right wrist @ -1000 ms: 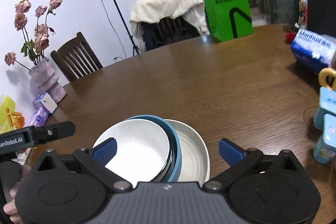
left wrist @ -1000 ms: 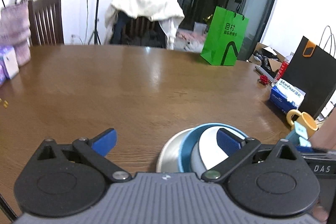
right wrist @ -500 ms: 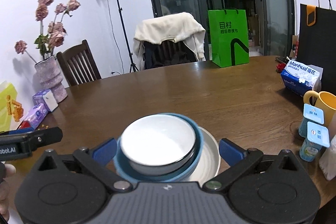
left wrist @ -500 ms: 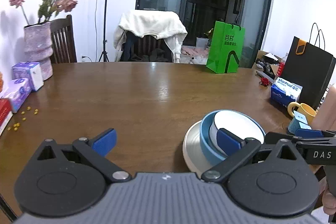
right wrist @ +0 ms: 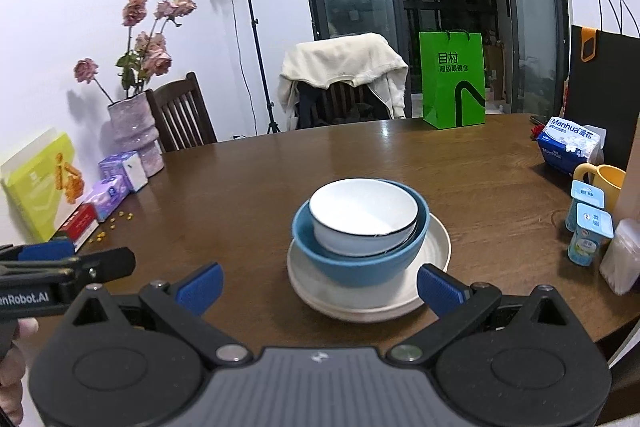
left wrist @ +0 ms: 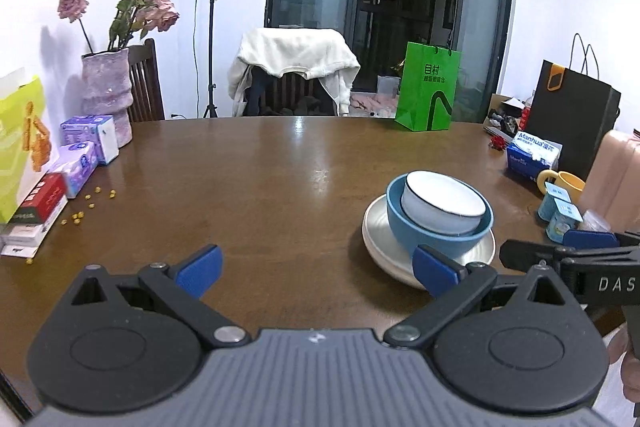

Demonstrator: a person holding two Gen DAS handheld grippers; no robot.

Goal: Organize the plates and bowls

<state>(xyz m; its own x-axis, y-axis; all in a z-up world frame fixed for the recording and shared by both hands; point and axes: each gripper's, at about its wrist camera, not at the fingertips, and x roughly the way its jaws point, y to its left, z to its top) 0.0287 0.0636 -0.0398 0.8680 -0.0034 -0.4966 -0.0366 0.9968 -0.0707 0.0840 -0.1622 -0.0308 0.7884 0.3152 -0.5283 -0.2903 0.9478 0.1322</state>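
White bowl (right wrist: 362, 215) nests in blue bowl (right wrist: 360, 263) on plate (right wrist: 360, 301).

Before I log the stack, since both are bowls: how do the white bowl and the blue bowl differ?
The white bowl is smaller and sits nested inside the blue bowl. The white bowl has a thin dark rim line; the blue bowl's rim is plain. The blue bowl rests directly on the cream plate; the white bowl does not. Both stand upright and look empty.

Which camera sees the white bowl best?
The right wrist view: the white bowl sits near the middle, with its whole rim and inside showing, nested in the blue bowl. The left wrist view shows the white bowl off to the right, at a slant.
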